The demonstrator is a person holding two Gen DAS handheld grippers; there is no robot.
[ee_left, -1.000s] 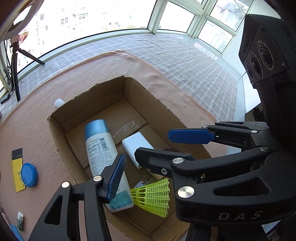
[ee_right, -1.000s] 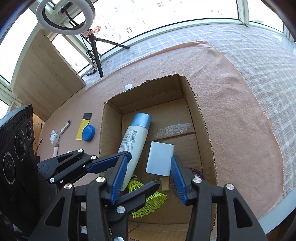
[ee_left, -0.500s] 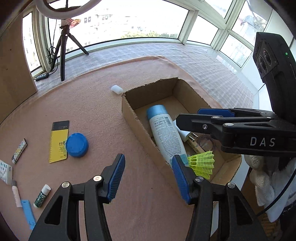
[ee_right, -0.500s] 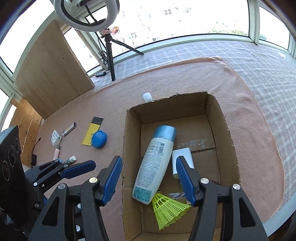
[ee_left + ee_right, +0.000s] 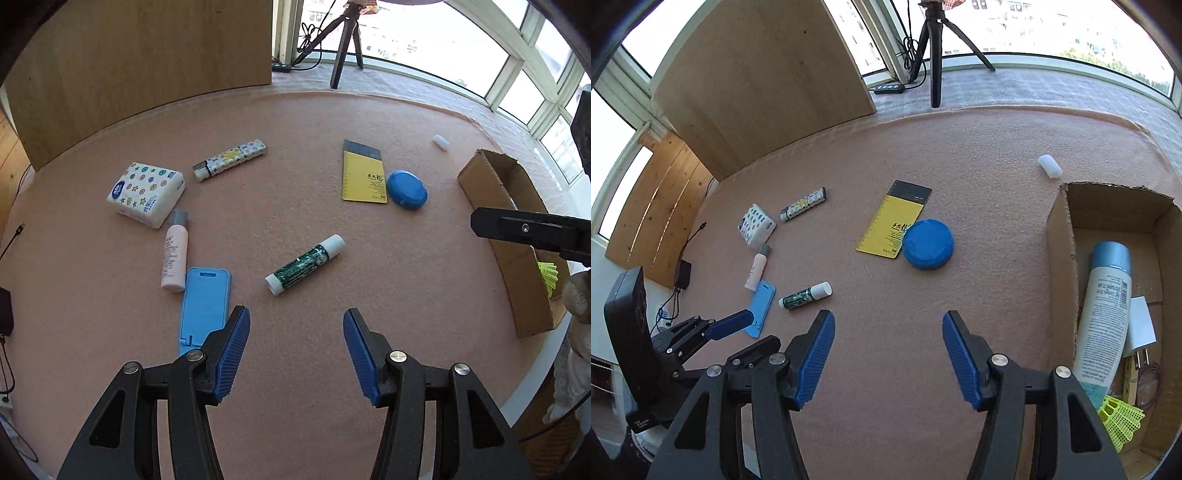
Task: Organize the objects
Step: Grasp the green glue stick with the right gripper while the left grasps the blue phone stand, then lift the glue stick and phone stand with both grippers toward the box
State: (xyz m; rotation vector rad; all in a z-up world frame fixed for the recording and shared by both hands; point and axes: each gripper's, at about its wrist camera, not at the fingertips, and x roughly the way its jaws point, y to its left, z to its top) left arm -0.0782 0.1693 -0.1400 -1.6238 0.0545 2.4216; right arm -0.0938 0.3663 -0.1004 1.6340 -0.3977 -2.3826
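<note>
My left gripper (image 5: pixel 295 321) hovers open over the pink mat, nothing between its blue pads. Just ahead of it lie a green-and-white glue stick (image 5: pixel 304 264), a blue phone stand (image 5: pixel 205 306) and a pink bottle (image 5: pixel 174 254). My right gripper (image 5: pixel 888 325) is also open and empty, with a blue round lid (image 5: pixel 928 248) and a yellow card (image 5: pixel 894 225) beyond it. The cardboard box (image 5: pixel 1060 240) at the right holds a spray bottle (image 5: pixel 1104 321), a white charger (image 5: pixel 1141 326) and a yellow shuttlecock (image 5: pixel 1119 421).
A star-patterned tissue pack (image 5: pixel 146 192) and a patterned lighter (image 5: pixel 231 158) lie at the far left. A small white cap (image 5: pixel 441 142) sits behind the box. A wooden board (image 5: pixel 757 85) and a tripod (image 5: pixel 934 55) stand at the back. The table edge runs close to the box.
Both grippers have swung left, away from above the box and out over the loose items on the mat. The box now sits at the right edge. Neither jaw gap has visibly changed.
</note>
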